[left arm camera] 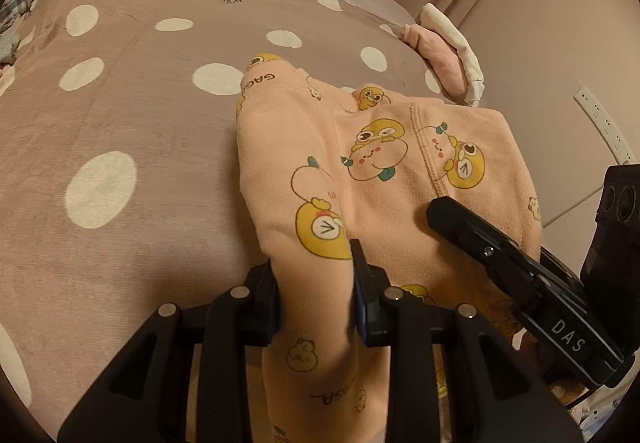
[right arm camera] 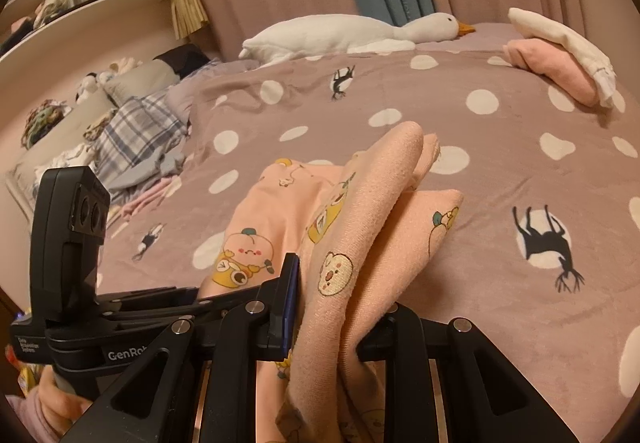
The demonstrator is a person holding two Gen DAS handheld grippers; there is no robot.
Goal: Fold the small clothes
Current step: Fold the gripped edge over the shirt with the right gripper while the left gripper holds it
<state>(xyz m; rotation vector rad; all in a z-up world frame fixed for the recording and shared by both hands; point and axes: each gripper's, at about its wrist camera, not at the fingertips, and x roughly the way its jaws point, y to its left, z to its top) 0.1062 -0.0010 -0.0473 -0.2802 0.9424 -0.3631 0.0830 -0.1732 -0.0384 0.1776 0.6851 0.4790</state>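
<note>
A small peach garment (left arm camera: pixel 384 163) with yellow cartoon prints lies bunched on the dotted bedspread (left arm camera: pixel 120 115). My left gripper (left arm camera: pixel 316 283) is shut on a fold of its near edge. The right gripper (left arm camera: pixel 500 255) shows at the right in the left wrist view, over the cloth. In the right wrist view my right gripper (right arm camera: pixel 340 307) is shut on several bunched layers of the same garment (right arm camera: pixel 360 203), lifted a little off the bedspread (right arm camera: pixel 520 163). The left gripper's body (right arm camera: pixel 72 243) stands at the left there.
A folded pink and white pile (left arm camera: pixel 448 51) sits at the bed's far right edge, also in the right wrist view (right arm camera: pixel 560 59). A white goose plush (right arm camera: pixel 352 31) lies along the far side. Plaid bedding and pillows (right arm camera: pixel 132 135) lie at left.
</note>
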